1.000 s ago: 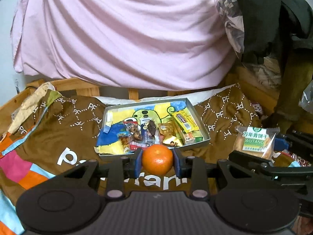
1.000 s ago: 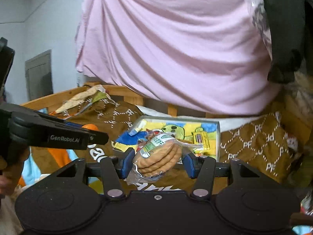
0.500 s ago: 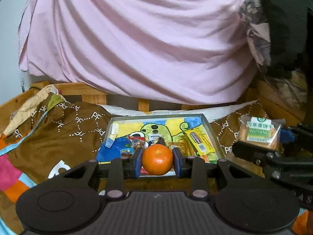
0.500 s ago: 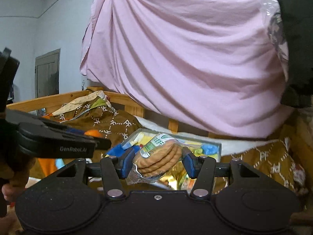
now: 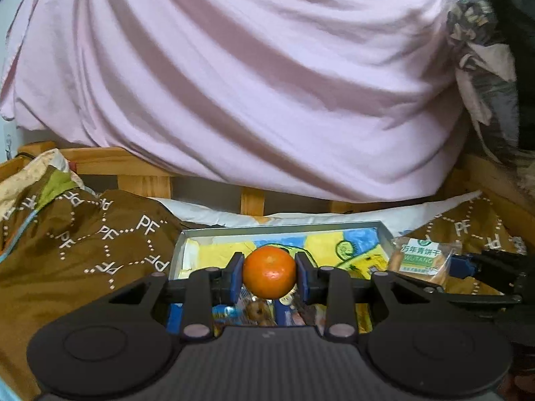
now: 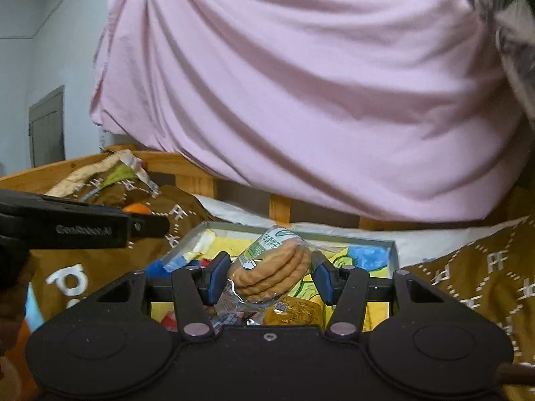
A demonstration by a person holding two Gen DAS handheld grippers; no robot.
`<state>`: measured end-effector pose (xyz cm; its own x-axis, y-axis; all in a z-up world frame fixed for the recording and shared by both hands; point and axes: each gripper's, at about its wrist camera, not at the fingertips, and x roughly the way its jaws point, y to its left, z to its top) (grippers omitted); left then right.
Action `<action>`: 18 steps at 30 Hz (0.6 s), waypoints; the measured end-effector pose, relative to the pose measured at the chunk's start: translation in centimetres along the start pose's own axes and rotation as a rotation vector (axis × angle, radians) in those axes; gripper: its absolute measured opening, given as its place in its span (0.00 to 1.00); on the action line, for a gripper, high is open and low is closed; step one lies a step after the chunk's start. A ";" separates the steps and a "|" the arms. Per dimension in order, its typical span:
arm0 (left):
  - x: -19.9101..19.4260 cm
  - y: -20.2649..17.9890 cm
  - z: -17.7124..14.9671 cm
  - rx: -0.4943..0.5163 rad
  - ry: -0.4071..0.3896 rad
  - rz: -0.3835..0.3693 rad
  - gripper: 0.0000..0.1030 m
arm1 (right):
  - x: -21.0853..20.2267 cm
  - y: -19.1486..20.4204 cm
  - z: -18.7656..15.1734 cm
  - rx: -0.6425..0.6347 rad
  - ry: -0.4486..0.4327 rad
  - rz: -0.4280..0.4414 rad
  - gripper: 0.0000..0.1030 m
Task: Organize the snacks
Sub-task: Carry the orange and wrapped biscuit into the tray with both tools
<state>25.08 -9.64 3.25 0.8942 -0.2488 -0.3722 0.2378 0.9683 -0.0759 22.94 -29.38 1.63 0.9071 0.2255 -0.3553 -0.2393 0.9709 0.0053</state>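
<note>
My left gripper (image 5: pixel 269 275) is shut on an orange mandarin (image 5: pixel 269 272) and holds it above the near part of a metal tray (image 5: pixel 284 229) with a yellow and blue cartoon lining. My right gripper (image 6: pixel 271 277) is shut on a clear pack of round biscuits (image 6: pixel 271 272), also over the tray (image 6: pixel 301 230). The biscuit pack shows at the right of the left wrist view (image 5: pixel 421 257). The mandarin peeks behind the left gripper in the right wrist view (image 6: pixel 135 208). Several wrapped snacks (image 6: pixel 294 310) lie in the tray under both grippers.
The tray rests on a brown patterned cloth (image 5: pixel 100 240) over a wooden frame (image 5: pixel 143 180). A pink sheet (image 5: pixel 250 83) hangs behind. Dark clothes (image 5: pixel 501 50) hang at the right.
Both grippers have moved forward and lowered over the tray, still holding the mandarin and the biscuit pack. The tray now sits closer and partly under the fingers.
</note>
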 end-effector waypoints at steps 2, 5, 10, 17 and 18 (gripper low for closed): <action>1.9 0.5 -0.1 0.000 0.006 -0.005 0.34 | 1.9 -0.2 -0.1 -0.013 0.008 -0.001 0.53; 4.8 1.4 -0.2 -0.026 0.023 -0.030 0.34 | 5.4 -0.8 0.0 -0.031 0.031 0.005 0.53; 10.0 2.9 -0.5 -0.080 0.077 -0.060 0.34 | 10.9 -2.1 -0.3 -0.064 0.104 0.000 0.53; 15.1 3.4 -0.6 -0.103 0.157 -0.075 0.34 | 15.9 -3.6 -0.6 -0.060 0.188 -0.044 0.53; 15.9 3.2 -0.7 -0.092 0.176 -0.071 0.34 | 16.3 -3.8 -0.6 -0.050 0.201 -0.050 0.53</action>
<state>39.77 -10.44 -3.51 0.7943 -0.3165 -0.5185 0.2545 0.9484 -0.1891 38.47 -29.47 -4.77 0.8323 0.1514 -0.5333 -0.2168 0.9743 -0.0618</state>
